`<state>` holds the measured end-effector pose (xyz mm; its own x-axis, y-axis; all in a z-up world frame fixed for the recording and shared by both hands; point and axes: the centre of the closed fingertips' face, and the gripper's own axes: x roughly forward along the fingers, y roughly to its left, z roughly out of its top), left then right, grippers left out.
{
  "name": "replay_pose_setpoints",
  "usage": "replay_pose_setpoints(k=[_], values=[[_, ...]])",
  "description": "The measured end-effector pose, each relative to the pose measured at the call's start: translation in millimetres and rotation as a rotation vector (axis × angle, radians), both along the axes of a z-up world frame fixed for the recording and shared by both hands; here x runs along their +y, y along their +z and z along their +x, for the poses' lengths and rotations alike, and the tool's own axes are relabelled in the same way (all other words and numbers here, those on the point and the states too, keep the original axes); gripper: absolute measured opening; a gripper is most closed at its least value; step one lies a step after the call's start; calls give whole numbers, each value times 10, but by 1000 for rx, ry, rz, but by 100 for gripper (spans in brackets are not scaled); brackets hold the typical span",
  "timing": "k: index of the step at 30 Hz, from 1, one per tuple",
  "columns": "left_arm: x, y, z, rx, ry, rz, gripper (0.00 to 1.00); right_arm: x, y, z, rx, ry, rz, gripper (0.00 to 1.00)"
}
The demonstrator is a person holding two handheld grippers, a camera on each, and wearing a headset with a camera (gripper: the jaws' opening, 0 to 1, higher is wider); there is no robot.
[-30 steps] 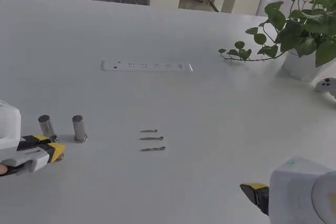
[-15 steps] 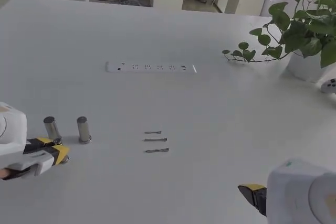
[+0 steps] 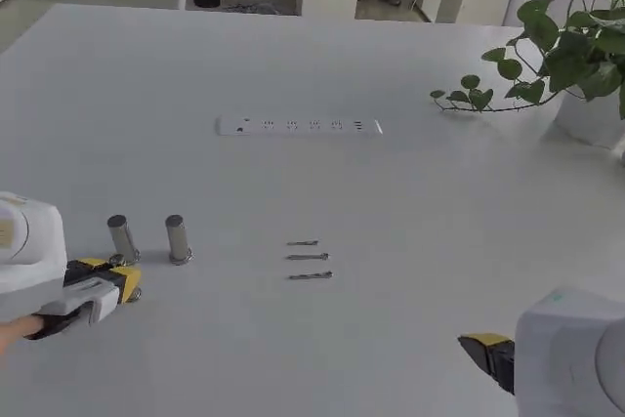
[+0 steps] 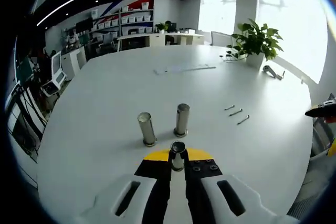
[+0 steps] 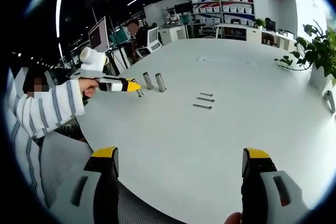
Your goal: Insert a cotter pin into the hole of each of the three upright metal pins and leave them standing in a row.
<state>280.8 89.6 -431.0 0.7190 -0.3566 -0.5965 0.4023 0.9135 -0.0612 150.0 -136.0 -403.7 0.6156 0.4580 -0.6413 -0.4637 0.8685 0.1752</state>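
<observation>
Only my headset view shifted. Left gripper [image 4: 177, 164] stays clamped on one metal pin [image 4: 177, 151], two other pins [image 4: 181, 119] just ahead; right gripper [image 5: 179, 162] gapes empty.

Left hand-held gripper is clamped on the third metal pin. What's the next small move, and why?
Probably bring the open right hand-held gripper forward to the nearest cotter pin: the left hand-held gripper is shut on a metal pin, while all three cotter pins lie loose on the table.
</observation>
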Motion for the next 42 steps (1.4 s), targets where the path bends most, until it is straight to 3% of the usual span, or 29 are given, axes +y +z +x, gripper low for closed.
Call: replay_pose_setpoints(k=[9,18,28,31,33,42], values=[[-42,56,-173,4,41,2,5,41,-13,-8,-7,24,26,97],[-147,58,-332,8,45,15,5,26,-11,-9,-18,37,15,98],[-256,-48,-477,-9,12,121,5,18,11,-21,-26,50,-4,98],[-293,-90,-530,8,8,108,5,28,30,-28,-30,54,-4,98],[-318,-137,-567,33,21,73,5,35,29,-38,-30,57,-5,97],[-410,-223,-678,30,0,93,5,85,29,-67,-31,64,4,97]])
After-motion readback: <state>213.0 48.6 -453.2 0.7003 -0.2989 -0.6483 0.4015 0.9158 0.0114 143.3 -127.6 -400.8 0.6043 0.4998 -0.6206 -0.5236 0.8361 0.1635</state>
